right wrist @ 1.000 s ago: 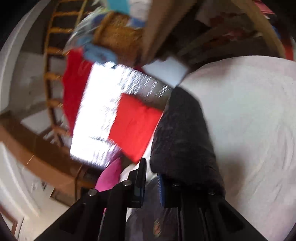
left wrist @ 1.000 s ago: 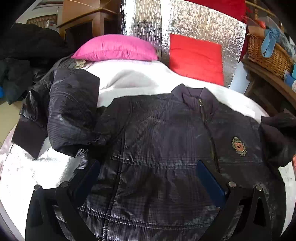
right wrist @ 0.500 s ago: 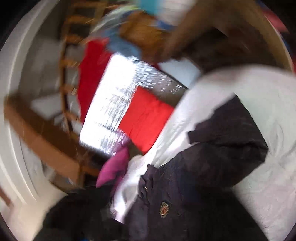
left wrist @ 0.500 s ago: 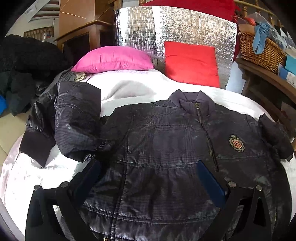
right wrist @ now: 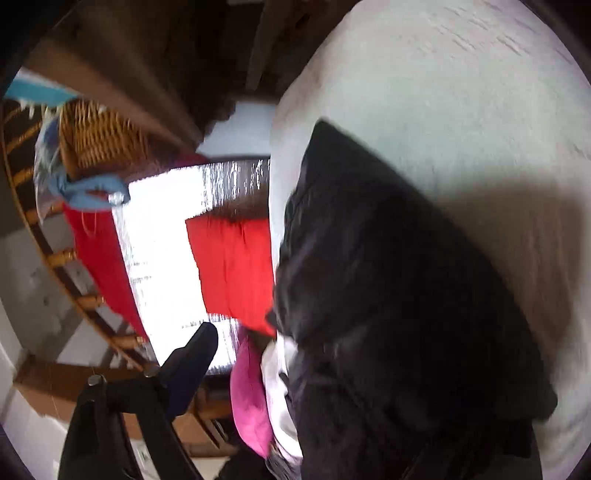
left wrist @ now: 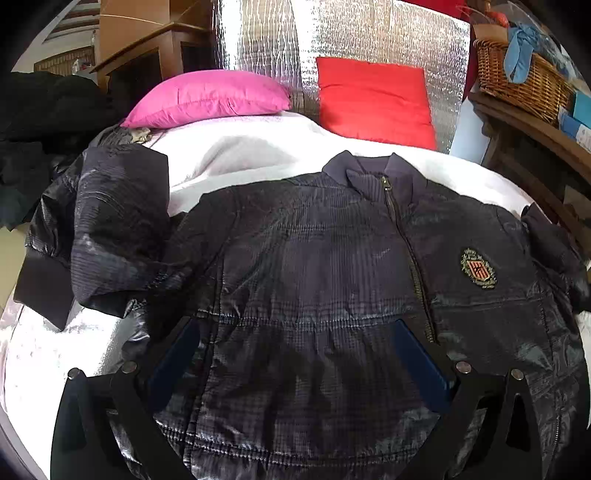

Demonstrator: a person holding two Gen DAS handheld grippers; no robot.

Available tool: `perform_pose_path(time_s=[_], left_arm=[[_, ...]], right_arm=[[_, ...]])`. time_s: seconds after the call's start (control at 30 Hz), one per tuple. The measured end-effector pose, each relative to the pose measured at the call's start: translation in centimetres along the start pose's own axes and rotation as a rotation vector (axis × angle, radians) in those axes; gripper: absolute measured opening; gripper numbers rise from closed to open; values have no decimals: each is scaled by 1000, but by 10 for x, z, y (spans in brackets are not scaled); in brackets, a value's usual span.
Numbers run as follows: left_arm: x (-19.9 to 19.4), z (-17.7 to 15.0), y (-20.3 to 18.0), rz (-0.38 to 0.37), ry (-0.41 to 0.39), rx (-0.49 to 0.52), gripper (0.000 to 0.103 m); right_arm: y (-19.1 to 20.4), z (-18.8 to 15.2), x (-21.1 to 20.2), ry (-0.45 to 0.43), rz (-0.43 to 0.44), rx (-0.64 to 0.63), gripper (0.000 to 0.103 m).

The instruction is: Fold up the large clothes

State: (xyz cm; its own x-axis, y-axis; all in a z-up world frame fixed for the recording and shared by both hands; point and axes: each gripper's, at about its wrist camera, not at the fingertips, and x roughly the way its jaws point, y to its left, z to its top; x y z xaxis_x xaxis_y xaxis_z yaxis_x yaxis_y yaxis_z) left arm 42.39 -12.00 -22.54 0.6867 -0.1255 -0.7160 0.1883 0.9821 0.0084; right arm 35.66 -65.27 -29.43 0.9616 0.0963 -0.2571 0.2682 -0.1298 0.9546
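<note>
A dark navy quilted jacket [left wrist: 314, 258] lies front up on the white bed cover [left wrist: 236, 147], collar at the far end and a crest badge [left wrist: 478, 267] on its right chest. Its left sleeve [left wrist: 110, 229] is bent back on itself at the left. My left gripper [left wrist: 299, 354] hangs open over the jacket's lower front, touching nothing. In the blurred, rolled right wrist view, the jacket's other sleeve [right wrist: 388, 295] lies bunched on the cover. My right gripper [right wrist: 303, 343] is wide, its jaws closing; one finger [right wrist: 192, 358] shows in free air, the other is hidden by the sleeve.
A pink pillow [left wrist: 210, 98] and a red cushion [left wrist: 373, 99] lean on a silver foil panel [left wrist: 332, 33] at the bed's head. A wicker basket [left wrist: 517, 81] sits on a wooden shelf at right. Dark clothes [left wrist: 37, 122] pile up at left.
My right gripper was shut on the sleeve cuff, then let go and opened wide, sinking and rolling. The sleeve dropped onto the bed by the jacket's right side. The left gripper stayed open.
</note>
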Motion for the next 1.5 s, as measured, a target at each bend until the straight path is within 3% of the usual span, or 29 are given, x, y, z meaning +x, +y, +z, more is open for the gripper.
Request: perform_pose_path(time_s=[0.03, 0.07, 0.1, 0.17, 0.2, 0.27, 0.43, 0.63, 0.87, 0.97, 1.07, 1.23, 1.37, 1.43, 1.47, 1.5], left_arm=[[1, 0, 0, 1, 3, 1, 103], [3, 1, -1, -1, 7, 1, 103], [4, 1, -1, -2, 8, 1, 103], [4, 0, -2, 0, 10, 6, 103], [4, 0, -3, 2, 8, 10, 103], [2, 0, -4, 3, 4, 15, 103], [-6, 3, -1, -9, -17, -4, 103], [-21, 7, 9, -36, -47, -36, 103], [-35, 4, 20, -135, -52, -63, 103], [-32, -1, 25, -225, -12, -109, 103], [-28, -6, 28, -267, 33, -156, 103], [-28, -12, 45, -279, 49, -222, 103], [-27, -15, 57, -262, 68, -257, 103], [-24, -16, 62, -262, 87, -267, 103], [-22, -16, 64, -269, 100, -273, 103], [-20, -17, 65, -285, 119, -287, 103]], right_arm=[[2, 6, -1, -20, 0, 8, 92], [3, 9, -1, -38, -3, 1, 81], [4, 14, 0, -63, -35, -30, 53], [-11, 21, 1, -84, -106, -16, 9], [-27, 26, 1, -89, -89, 33, 4], [-27, 28, -5, -108, -42, 39, 6], [16, 9, -20, -116, -62, -170, 7], [84, -59, -39, -47, 18, -424, 7], [121, -154, -43, 156, 154, -586, 7], [120, -198, -32, 285, 211, -596, 7], [111, -238, -12, 411, 238, -626, 7], [83, -269, 15, 534, 231, -572, 12], [61, -279, 36, 649, 91, -529, 16], [58, -280, 32, 673, 57, -529, 48], [59, -280, 26, 684, 8, -545, 99], [57, -278, 19, 691, -34, -543, 103]])
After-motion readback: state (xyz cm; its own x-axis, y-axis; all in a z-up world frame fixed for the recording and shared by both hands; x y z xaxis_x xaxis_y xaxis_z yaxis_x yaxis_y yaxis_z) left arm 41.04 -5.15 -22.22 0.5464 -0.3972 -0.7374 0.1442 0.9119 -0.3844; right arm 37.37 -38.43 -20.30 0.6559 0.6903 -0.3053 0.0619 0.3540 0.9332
